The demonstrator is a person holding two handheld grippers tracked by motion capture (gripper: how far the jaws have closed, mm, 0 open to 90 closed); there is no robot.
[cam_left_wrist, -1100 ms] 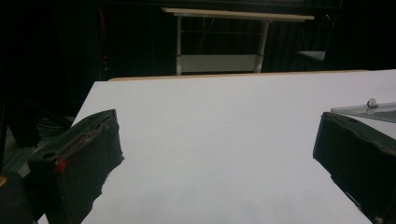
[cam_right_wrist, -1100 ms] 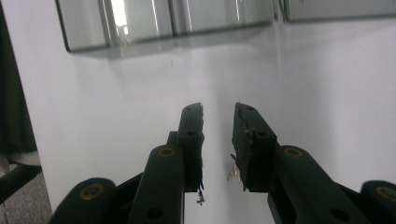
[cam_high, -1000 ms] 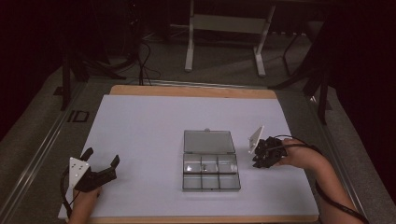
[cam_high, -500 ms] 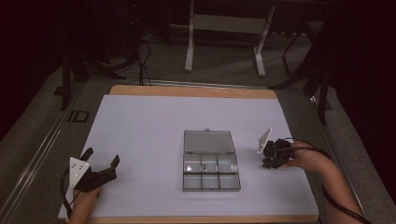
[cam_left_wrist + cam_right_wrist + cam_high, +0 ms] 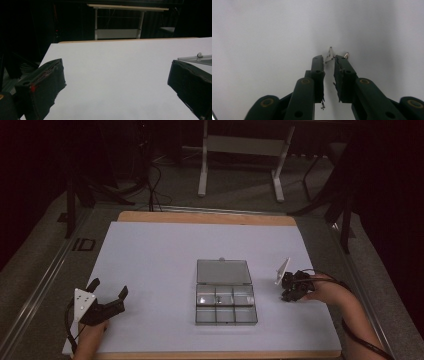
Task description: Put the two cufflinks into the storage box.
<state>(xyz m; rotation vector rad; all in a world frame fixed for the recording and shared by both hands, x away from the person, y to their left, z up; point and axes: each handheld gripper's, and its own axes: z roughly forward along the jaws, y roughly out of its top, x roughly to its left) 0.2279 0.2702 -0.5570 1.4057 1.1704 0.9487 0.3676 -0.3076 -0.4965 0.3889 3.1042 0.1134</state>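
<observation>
Jaws of the right gripper (image 5: 329, 60) stand nearly together, a thin gap between their tips, and they have just been closing. In the right gripper view a small metal piece (image 5: 330, 55), perhaps a tiny clip or screw, lies on the white table surface (image 5: 262, 37) right at that gap; whether the pads already pinch it is too fine to tell. A second small shiny bit (image 5: 346, 55) sits just beside the tip of the jaw at 3 o'clock.

Seen from the high view, the right gripper (image 5: 289, 287) rests low over the table at about 3 o'clock from the clear plastic compartment box (image 5: 224, 302), near it but apart. The person's right hand (image 5: 327, 292) holds it from the 3 o'clock side, and a grey three-cornered plate rises from its top.

That box sits near the middle of the table, its lid (image 5: 223, 271) laid open toward 12 o'clock. Six compartments show in two rows; something small glints in the back row's middle one.

At 9 o'clock from the box, well apart, the left gripper (image 5: 107, 292) hovers near the table's near edge, jaws spread wide and released, nothing between them. In the left gripper view its two black pads (image 5: 47, 85) frame bare white table, with an edge of the box lid (image 5: 197, 58) showing at 3 o'clock.
</observation>
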